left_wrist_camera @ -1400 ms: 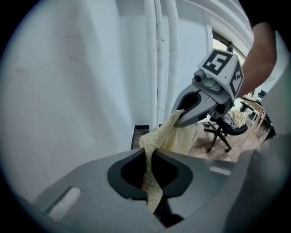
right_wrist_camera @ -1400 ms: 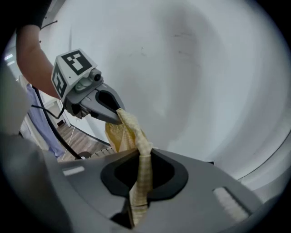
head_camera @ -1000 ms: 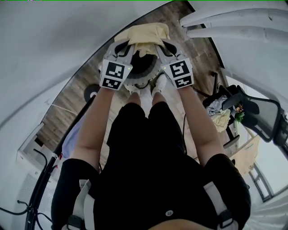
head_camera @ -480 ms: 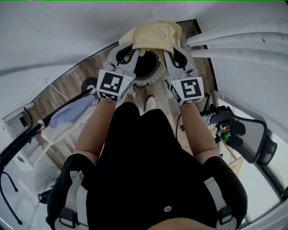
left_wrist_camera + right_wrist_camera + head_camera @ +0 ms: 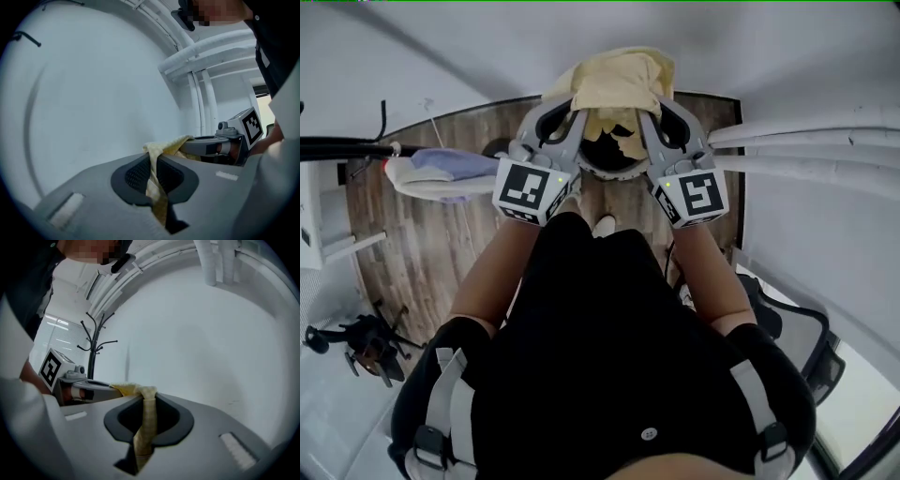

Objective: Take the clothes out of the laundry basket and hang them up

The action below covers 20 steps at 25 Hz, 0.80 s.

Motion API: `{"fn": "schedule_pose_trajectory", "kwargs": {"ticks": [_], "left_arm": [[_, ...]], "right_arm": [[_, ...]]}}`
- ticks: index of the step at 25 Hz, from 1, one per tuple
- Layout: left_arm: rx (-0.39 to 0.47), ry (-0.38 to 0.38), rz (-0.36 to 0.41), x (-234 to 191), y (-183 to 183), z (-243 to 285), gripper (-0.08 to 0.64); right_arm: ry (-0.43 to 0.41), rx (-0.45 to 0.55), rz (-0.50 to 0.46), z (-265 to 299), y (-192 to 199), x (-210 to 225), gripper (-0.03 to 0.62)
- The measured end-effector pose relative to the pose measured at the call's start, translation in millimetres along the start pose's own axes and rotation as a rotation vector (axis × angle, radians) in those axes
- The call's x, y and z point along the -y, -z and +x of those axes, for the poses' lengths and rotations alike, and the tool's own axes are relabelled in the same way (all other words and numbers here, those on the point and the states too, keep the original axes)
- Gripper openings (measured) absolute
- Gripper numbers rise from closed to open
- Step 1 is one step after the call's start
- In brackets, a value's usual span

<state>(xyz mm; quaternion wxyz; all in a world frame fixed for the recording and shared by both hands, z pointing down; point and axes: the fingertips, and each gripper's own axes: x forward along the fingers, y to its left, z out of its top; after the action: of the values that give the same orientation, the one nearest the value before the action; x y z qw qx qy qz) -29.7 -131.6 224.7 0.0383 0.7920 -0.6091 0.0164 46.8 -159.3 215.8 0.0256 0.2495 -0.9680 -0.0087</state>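
A pale yellow garment (image 5: 617, 82) hangs stretched between my two grippers, held up in front of me above the round laundry basket (image 5: 609, 155) on the wooden floor. My left gripper (image 5: 577, 103) is shut on the garment's left edge; the left gripper view shows the yellow cloth (image 5: 154, 185) pinched between its jaws. My right gripper (image 5: 649, 101) is shut on the right edge, where a strip of cloth (image 5: 143, 427) runs down through its closed jaws. Each gripper view also shows the other gripper: the right gripper (image 5: 234, 138) and the left gripper (image 5: 70, 380).
A rack bar at the left carries a lavender and white garment (image 5: 441, 173). White pipes (image 5: 806, 150) run along the wall at the right. A dark coat stand (image 5: 96, 350) shows against the white wall. An office chair (image 5: 797, 337) stands at the lower right.
Both grippers rose with the yellow garment, lifting it out of the basket. My view swung: the rack with the lavender garment came in at the left and the chair slid lower right.
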Motion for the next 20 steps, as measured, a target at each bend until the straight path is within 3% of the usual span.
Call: {"fn": "schedule_pose_trajectory", "kwargs": {"ticks": [10,20], "left_arm": [[0.051,-0.29,-0.018,-20,-26,-162,0.011],[0.088,-0.448,-0.027,-48,-50,-338,0.011]], "right_arm": [[-0.308,0.061,0.0,-1,-43,-143,0.029],[-0.519,0.103,0.023,0,-79,-315,0.031]]}}
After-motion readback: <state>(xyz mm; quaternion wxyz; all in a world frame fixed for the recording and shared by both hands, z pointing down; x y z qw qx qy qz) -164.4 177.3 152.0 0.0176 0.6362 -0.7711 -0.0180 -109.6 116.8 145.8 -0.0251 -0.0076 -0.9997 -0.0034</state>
